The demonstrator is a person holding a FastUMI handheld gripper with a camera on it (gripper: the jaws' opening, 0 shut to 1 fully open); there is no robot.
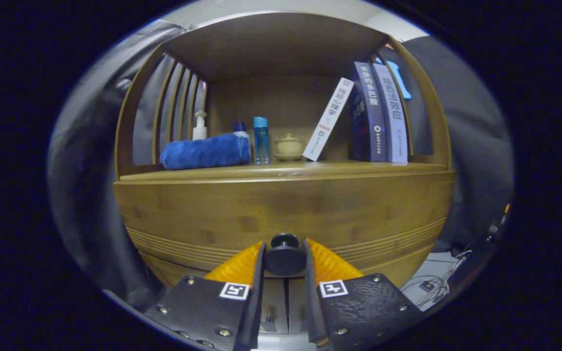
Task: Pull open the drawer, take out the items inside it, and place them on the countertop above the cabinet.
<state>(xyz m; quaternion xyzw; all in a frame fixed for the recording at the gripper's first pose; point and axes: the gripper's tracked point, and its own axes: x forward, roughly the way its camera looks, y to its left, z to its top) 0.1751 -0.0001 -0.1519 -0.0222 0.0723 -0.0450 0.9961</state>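
My gripper [284, 261] pinches the round black drawer knob [284, 255], low in the frame's centre on the bamboo cabinet's drawer front [281, 214]. I should pull straight back, level, keeping the knob centred.

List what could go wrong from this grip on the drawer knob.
1. The gripper clamps only the small round knob; the jaws could slip off when pulling.
2. A jerky pull on the drawer may topple the leaning white book or blue bottle on the countertop.
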